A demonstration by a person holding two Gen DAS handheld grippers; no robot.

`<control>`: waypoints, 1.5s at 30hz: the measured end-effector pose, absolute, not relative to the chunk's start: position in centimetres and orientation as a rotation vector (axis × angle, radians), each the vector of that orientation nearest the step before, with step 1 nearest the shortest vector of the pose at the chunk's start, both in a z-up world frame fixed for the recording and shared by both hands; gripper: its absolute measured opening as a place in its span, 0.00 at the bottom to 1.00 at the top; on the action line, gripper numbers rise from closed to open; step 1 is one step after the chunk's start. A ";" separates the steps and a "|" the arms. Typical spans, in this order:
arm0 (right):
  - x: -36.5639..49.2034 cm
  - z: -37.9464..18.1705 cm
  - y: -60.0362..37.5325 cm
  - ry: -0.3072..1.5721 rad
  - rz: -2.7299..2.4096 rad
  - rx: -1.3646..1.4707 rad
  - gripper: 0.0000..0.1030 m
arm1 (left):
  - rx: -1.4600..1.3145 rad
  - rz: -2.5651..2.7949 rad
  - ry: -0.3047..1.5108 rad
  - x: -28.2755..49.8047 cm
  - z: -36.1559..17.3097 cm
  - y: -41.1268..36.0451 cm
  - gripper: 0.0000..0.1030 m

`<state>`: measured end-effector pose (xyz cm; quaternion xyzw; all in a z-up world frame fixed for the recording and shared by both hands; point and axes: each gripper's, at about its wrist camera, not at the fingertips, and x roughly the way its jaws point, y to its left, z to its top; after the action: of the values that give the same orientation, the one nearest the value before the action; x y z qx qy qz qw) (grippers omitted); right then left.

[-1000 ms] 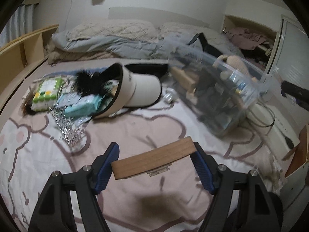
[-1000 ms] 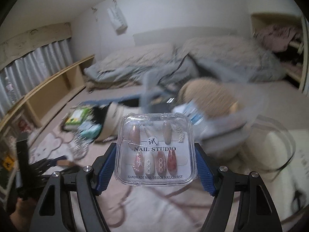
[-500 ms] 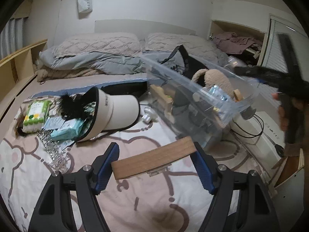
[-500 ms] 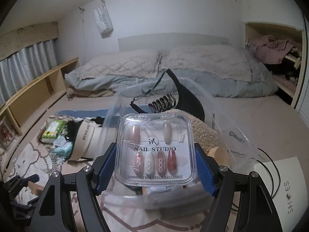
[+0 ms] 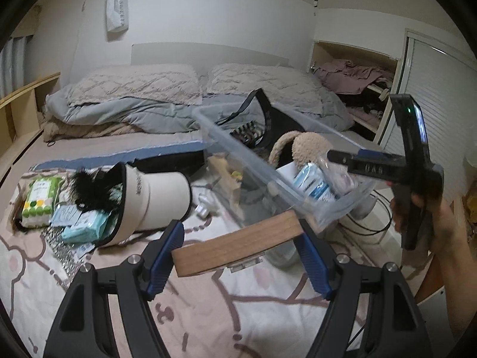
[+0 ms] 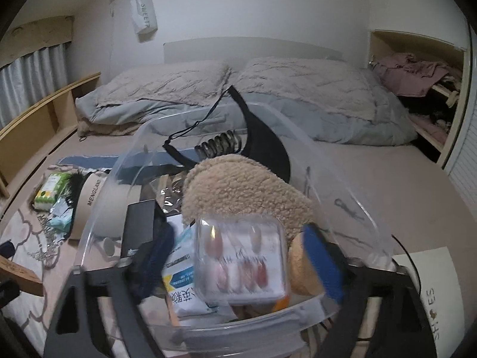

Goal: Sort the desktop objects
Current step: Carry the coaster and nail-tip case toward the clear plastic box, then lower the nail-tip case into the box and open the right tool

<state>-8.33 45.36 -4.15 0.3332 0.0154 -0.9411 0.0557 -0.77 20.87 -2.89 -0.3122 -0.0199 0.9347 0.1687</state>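
While our right gripper [image 6: 238,261] spreads its jaws, the clear plastic nail box [image 6: 241,264] lies loose between them, lower centre; our left gripper [image 5: 240,252] clamps the curved wooden block [image 5: 238,243].

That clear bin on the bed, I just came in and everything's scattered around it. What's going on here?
A person is sorting loose items into the clear plastic bin with a handheld claw in each hand. The right claw is over the bin with its jaws opening, letting go of a clear case of press-on nails above the things already inside. The left claw grips a wooden block beside the bin. A cream visor and wipe packs lie unsorted on the bed.
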 end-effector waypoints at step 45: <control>-3.5 -1.3 52.4 -0.409 -2.821 0.911 0.92 | -1.195 2.266 0.022 -11.0 -0.8 33.7 0.73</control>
<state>-3.48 52.41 -1.34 0.3037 -0.1364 -0.9400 0.0745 -10.98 33.71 -0.81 -0.4471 0.0081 0.8476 0.2856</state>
